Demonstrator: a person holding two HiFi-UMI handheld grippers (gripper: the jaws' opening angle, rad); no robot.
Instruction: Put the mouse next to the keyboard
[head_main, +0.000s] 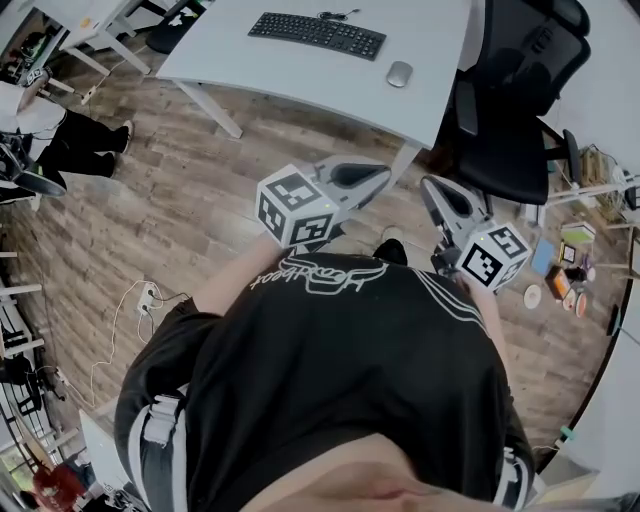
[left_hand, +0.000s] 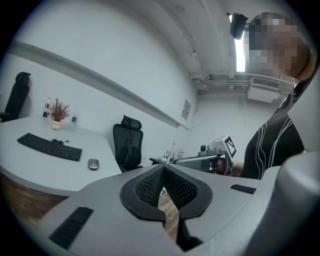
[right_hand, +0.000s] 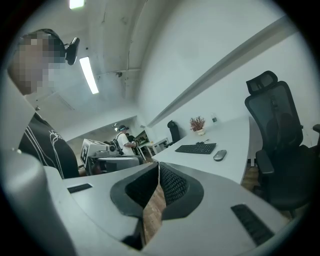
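The left gripper (head_main: 381, 178) and the right gripper (head_main: 430, 187) are held side by side in front of the person's black shirt (head_main: 330, 350). Both point nearly level toward the desk (head_main: 240, 62), tips leaning toward each other. Each has its jaws pressed together with nothing between them. The mouse (head_main: 399, 74) lies on the desk near the right end of the keyboard (head_main: 317, 34), well ahead of both grippers.
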